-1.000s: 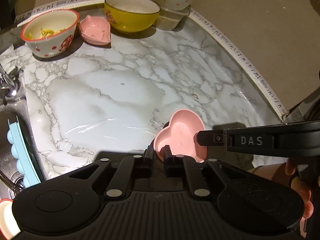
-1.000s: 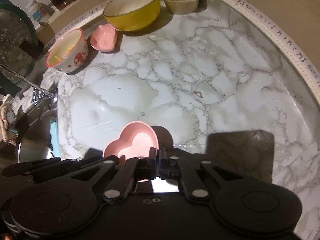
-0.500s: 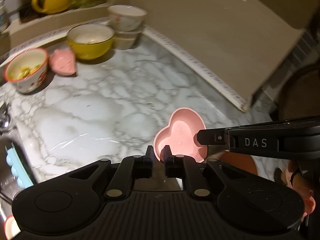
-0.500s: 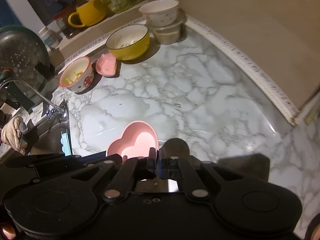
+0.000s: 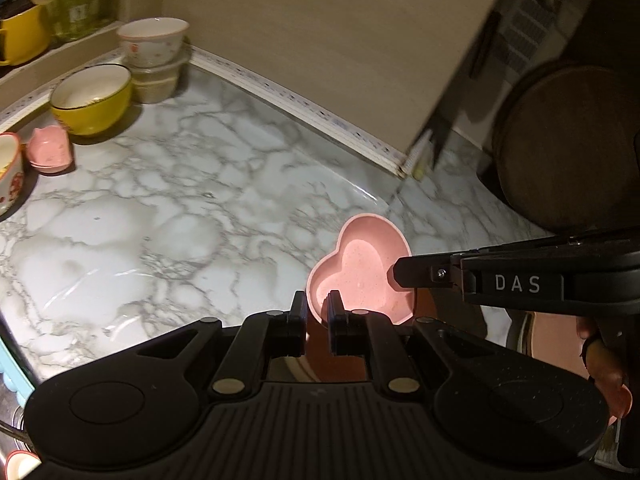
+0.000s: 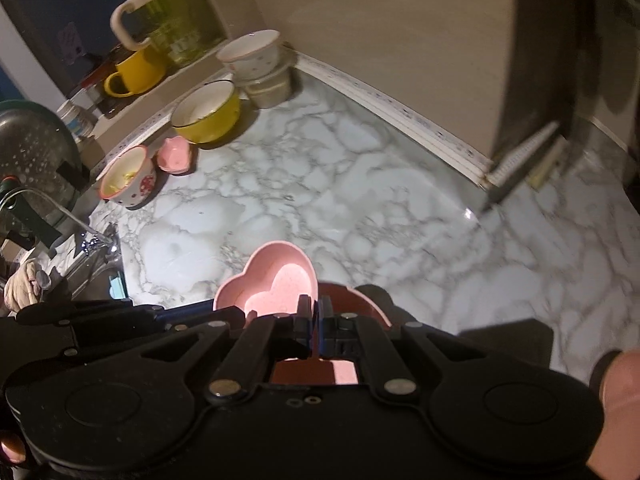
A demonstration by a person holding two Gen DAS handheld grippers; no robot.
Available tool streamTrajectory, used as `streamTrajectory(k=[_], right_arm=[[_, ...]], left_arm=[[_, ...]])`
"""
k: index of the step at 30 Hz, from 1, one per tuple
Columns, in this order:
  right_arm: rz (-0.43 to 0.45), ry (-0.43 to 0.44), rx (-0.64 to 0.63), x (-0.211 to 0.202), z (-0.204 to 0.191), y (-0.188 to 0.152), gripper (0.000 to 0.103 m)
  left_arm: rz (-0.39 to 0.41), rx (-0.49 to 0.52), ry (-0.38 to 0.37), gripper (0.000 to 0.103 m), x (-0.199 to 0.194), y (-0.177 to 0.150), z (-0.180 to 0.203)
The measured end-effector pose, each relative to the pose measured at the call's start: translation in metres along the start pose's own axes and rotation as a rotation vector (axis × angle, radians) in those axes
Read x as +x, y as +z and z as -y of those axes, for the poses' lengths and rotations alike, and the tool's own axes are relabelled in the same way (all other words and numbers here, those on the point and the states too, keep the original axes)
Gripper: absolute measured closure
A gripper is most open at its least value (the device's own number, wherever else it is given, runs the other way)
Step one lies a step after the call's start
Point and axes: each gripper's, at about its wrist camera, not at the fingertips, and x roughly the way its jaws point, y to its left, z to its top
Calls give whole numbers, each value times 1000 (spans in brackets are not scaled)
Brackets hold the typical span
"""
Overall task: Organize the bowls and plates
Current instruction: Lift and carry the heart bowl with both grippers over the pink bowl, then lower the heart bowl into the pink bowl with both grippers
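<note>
Both hand-held grippers [image 5: 317,312] [image 6: 316,312], angled downward, pinch the pink heart dish [image 5: 362,276].

mushroom bowl [image 5: 8,172] cropped, dish underside hidden

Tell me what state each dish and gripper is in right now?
Heart-shaped pink dish: empty, held by both grippers.
Left gripper: shut on its rim.
Right gripper: shut on its rim.
Yellow bowl: upright on counter.
Mushroom-print bowl: upright, yellow bits inside.
White bowl: stacked on a container.
</note>
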Motion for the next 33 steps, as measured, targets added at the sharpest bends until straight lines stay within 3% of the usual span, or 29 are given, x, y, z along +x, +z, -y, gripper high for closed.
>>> streamTrajectory(k=[11,27,33], right_arm=[[-30,-13,79,10,23,-30,101],[-39,-48,69,23,20,-31,101],[-37,-55,72,23,20,-31,92]], left_arm=[[-71,60,4,94,21,-15,14],[-94,77,27,94,38,-16,12],[-98,89,29,94,42,-14,16]])
